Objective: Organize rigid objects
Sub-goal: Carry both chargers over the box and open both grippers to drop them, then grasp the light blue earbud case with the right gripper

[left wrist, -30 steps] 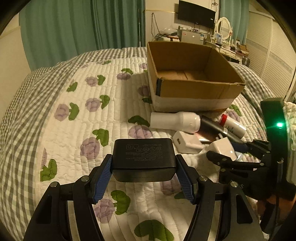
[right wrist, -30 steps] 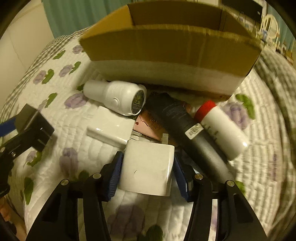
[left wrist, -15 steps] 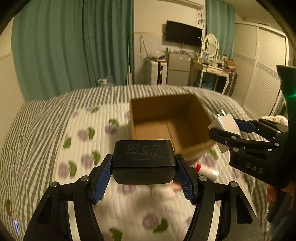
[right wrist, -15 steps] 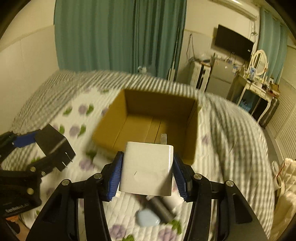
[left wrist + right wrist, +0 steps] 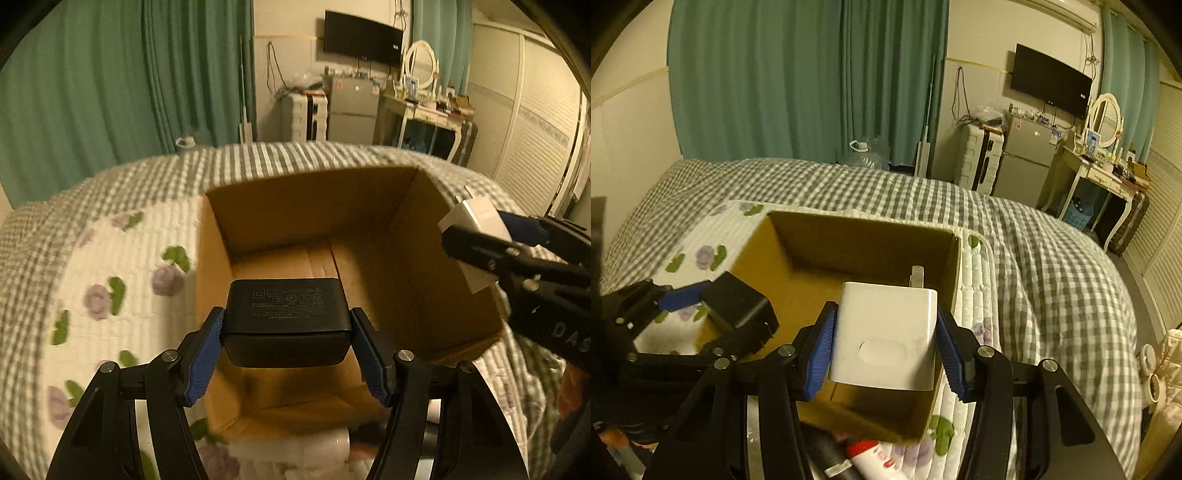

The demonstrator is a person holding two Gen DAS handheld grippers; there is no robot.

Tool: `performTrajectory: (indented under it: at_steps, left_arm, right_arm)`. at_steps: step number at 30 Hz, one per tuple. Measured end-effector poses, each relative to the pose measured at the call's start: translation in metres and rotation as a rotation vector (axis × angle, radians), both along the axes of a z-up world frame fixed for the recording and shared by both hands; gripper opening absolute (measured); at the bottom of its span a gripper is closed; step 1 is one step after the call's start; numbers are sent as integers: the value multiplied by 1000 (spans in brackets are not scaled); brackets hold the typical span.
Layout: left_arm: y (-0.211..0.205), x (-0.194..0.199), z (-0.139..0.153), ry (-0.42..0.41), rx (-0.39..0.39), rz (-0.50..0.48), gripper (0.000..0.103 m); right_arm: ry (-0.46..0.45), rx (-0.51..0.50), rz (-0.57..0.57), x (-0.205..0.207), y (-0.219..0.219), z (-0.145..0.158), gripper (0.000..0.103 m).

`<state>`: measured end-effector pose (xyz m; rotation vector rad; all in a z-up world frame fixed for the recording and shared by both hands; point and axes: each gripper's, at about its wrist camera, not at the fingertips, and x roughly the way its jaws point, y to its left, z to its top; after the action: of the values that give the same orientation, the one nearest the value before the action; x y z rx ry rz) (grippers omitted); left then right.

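Observation:
My left gripper (image 5: 286, 354) is shut on a black power adapter (image 5: 286, 317) and holds it above the near part of an open cardboard box (image 5: 258, 221). My right gripper (image 5: 884, 354) is shut on a white charger (image 5: 884, 332), prongs pointing away, above the box's near right corner (image 5: 849, 236). The box looks empty inside. In the left wrist view the white charger (image 5: 476, 221) hangs over the box's right wall. In the right wrist view the black adapter (image 5: 738, 306) is over the left side.
The box sits on a bed with a flowered quilt (image 5: 110, 258) and grey checked cover (image 5: 1034, 258). Below the box lie a white bottle (image 5: 306, 446), a red-capped bottle (image 5: 871, 458) and a dark tube (image 5: 827, 458). Furniture stands beyond the bed.
Both grippers rose from the quilt with their chargers and moved forward over the open box. The box now fills the views from above.

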<state>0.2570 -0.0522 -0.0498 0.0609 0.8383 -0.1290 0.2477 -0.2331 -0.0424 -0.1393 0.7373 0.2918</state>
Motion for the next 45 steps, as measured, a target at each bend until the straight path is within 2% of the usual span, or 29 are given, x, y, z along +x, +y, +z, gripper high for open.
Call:
performTrajectory:
  at_steps: [6,11,14,21,23,24,28,32,36,40,45]
  left_arm:
    - [-3,14,-19,13,-3,-28,68]
    - [-12,13,-23,17,45,-38,69]
    - [-7,6,-9,-33,19,-29,70]
    - [11,-20,22,-57,20,-3,70]
    - [16,-34,35,-72,21,1,72]
    - [19,-42,42,-83,24,6,76]
    - [28,-80,68,-123,35,30,92]
    - [35,-121,86,-124,23,47,98]
    - [38,-153,93,-136,20,55,100]
    - [44,-176,85,-126,-8,64,101]
    - [53,-186,44,-73,-23,91,101]
  right_arm:
    - [26,38,5,26,-11,-25,51]
    - [31,46,9,36,-9,-30,51]
    - [34,56,3,36,-9,-32,51]
    - [35,62,0,28,-5,-27,52]
    - [43,60,-12,25,-6,-23,65]
    - [17,51,-39,17,-8,-15,76]
    - [-25,37,-56,-14,-14,18,76]
    - [-52,-9,-89,-59,-20,49,78]
    - [-51,-16,-133,-106,-26,62,86]
    - [-23,-21,-167,-143,-26,53,89]
    - [82,-11,-185,-167,-23,5,89]
